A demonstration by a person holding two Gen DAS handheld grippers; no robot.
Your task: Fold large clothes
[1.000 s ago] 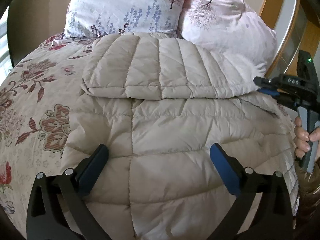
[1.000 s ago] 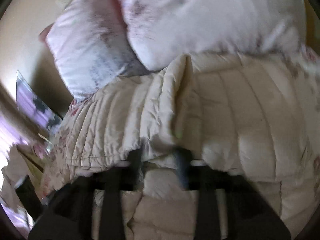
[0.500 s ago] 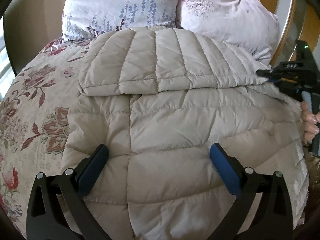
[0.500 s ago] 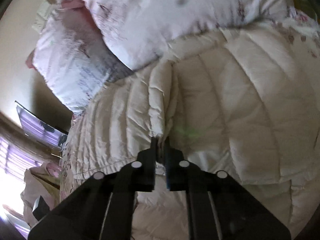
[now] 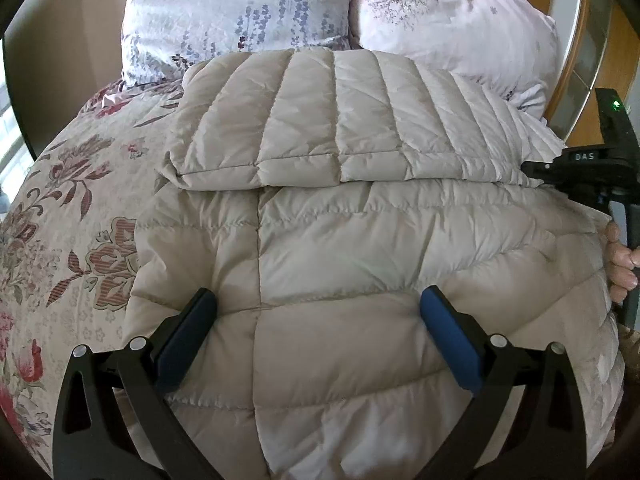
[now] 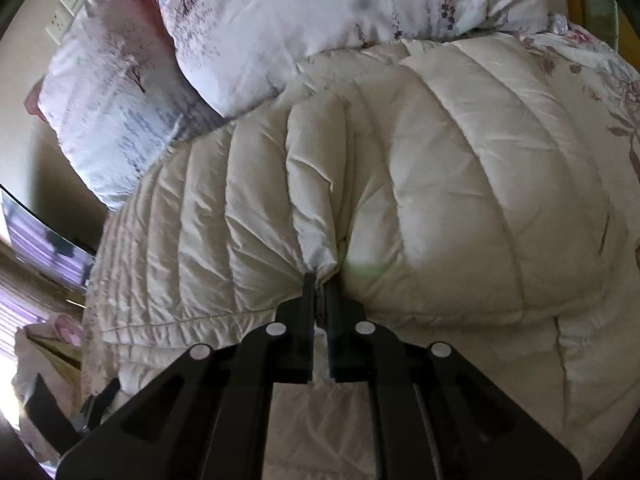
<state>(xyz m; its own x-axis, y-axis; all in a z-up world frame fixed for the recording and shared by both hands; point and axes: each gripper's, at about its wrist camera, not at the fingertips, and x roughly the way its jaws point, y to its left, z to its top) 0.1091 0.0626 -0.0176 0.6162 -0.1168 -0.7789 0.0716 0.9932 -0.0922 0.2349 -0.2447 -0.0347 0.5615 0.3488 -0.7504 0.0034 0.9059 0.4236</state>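
Observation:
A beige quilted down jacket (image 5: 360, 264) lies spread on the bed, its top part folded over as a flap (image 5: 332, 120) toward me. My left gripper (image 5: 316, 316) is open and empty, its blue pads just above the jacket's lower body. My right gripper (image 6: 320, 284) is shut on a pinched edge of the folded flap (image 6: 316, 200); it also shows at the right edge of the left wrist view (image 5: 576, 172), held by a hand (image 5: 620, 256).
Two floral pillows (image 5: 248, 12) (image 5: 452, 24) stand at the head of the bed behind the jacket. A floral bedspread (image 5: 68, 216) covers the bed to the left. A wooden headboard (image 5: 576, 36) is at the far right.
The right gripper has pulled the folded flap further across and toward the right edge of the jacket. The left gripper has stayed open over the lower body, with the view shifting slightly closer.

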